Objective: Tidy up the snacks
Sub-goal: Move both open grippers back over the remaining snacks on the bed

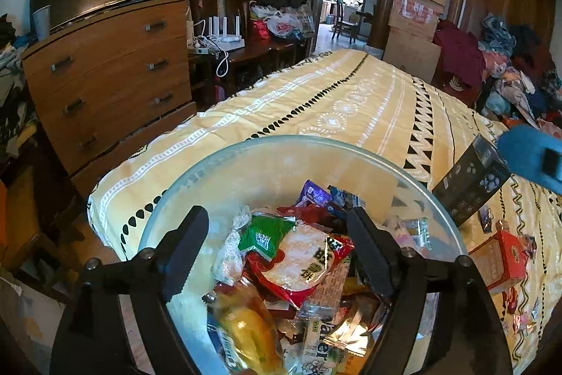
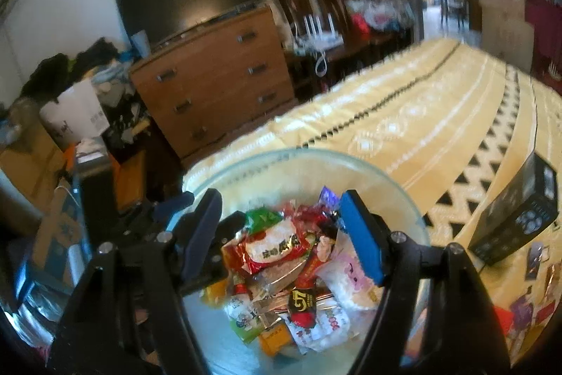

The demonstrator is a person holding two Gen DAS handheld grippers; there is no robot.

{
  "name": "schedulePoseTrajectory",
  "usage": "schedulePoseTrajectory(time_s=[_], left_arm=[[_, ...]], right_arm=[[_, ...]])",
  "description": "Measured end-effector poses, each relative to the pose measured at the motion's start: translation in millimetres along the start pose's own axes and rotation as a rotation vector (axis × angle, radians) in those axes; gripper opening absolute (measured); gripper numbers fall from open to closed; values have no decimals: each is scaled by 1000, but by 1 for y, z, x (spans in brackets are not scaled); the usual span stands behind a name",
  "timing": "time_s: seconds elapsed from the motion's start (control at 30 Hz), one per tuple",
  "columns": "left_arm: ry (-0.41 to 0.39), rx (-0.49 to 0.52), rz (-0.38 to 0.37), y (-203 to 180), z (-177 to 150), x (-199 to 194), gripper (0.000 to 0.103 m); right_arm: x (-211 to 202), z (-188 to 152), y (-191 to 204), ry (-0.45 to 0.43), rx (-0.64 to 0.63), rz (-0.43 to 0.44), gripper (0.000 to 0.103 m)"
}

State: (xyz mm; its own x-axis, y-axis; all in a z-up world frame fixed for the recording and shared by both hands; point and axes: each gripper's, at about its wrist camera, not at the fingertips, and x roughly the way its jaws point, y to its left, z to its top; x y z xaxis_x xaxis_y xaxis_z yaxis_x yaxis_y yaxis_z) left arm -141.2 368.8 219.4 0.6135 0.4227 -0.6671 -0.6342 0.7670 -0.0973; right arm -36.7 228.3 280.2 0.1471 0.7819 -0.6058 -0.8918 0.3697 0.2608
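Note:
A clear glass bowl (image 1: 281, 140) (image 2: 298, 153) stands at the near corner of a bed with a yellow patterned cover (image 1: 351, 108). It is heaped with snack packets: a red-and-white rice cracker pack (image 1: 302, 260) (image 2: 277, 250), a green pack (image 1: 263, 234) and a yellow one (image 1: 246, 329). My left gripper (image 1: 277, 255) hangs over the bowl, open, with nothing between its black fingers. My right gripper (image 2: 281, 234), which has blue pads, is also open over the bowl and holds nothing. Its blue body (image 1: 530, 160) shows at the right edge of the left wrist view.
A black box (image 1: 470, 185) (image 2: 516, 217) lies on the bed right of the bowl. Nearer lie a red box (image 1: 502, 259) and several loose packets (image 2: 534, 259). A wooden dresser (image 1: 109, 76) and floor clutter are left of the bed.

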Motion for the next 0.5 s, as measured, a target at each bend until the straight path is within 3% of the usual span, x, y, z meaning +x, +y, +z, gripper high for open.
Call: schedulePoseTrajectory(time_s=[0.13,0.23,0.33,0.5], left_arm=[[-39,7,47,-11,2,-14,85],[-113,28,51,-30,2,-39,99],[-197,55,-9,-57,2,-66,102],[-290,138,-119,-132,-16,-111,102]], right_arm=[[-31,-9,4,-70,-43,-39,72],[-64,-26,0,-132,-59,-77,75],[-106,-53,-15,-201,-42,-153,87],[-175,-115,-55,-249,36,-350,88]])
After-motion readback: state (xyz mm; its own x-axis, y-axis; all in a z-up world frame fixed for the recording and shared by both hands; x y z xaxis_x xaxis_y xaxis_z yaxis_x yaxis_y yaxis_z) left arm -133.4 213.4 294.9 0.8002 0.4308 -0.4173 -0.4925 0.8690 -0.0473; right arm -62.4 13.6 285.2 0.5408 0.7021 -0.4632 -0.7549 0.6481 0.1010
